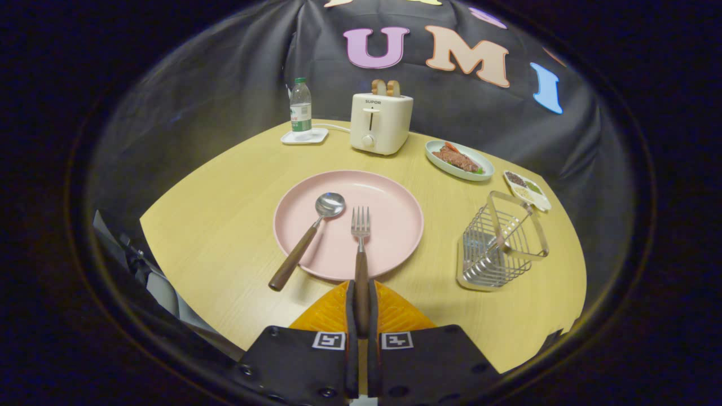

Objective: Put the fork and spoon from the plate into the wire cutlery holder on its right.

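A pink plate point(389, 225) lies in the middle of the wooden table. On it a fork point(360, 225) points its tines away from me, its brown wooden handle running back between my fingers. My gripper point(361, 293) is shut on that handle, both fingers pressing its sides. A spoon point(316, 225) lies left of the fork, bowl on the plate, brown handle hanging over the plate's near-left rim onto the table. The wire cutlery holder point(499, 242) stands to the right of the plate, tilted in the view, with nothing inside.
Beyond the plate stand a cream toaster point(381, 121) with bread in it and a water bottle point(300, 110) on a white coaster. A dish of meat point(458, 159) and a small divided tray point(527, 190) lie at the far right.
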The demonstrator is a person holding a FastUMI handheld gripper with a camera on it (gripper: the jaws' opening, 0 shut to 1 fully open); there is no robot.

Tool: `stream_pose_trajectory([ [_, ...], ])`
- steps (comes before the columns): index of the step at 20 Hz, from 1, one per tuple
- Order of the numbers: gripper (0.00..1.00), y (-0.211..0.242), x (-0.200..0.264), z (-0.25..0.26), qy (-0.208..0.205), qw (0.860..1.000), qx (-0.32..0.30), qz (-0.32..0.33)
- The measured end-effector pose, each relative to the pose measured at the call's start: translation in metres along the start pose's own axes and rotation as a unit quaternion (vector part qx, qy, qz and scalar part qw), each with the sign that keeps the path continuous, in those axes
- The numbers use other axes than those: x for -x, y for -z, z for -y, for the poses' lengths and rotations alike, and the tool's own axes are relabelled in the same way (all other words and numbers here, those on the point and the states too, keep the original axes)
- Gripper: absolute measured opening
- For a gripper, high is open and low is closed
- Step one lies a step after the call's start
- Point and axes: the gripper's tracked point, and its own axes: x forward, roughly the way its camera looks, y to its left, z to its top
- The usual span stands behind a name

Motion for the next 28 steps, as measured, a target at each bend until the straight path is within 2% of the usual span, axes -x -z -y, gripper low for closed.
stream_pose_trajectory([
  [9,0.09,-0.036,0.048,0.040,-0.004,0.999,-0.027,-0.018],
  [17,0.09,-0.059,0.110,0.133,0.060,0.997,-0.028,-0.039],
  [19,0.09,-0.055,0.112,0.149,0.066,0.996,-0.028,-0.057],
  [22,0.09,-0.042,0.109,0.160,0.052,0.993,-0.011,-0.102],
  [28,0.09,-0.030,0.085,0.176,0.029,0.980,-0.016,-0.196],
])
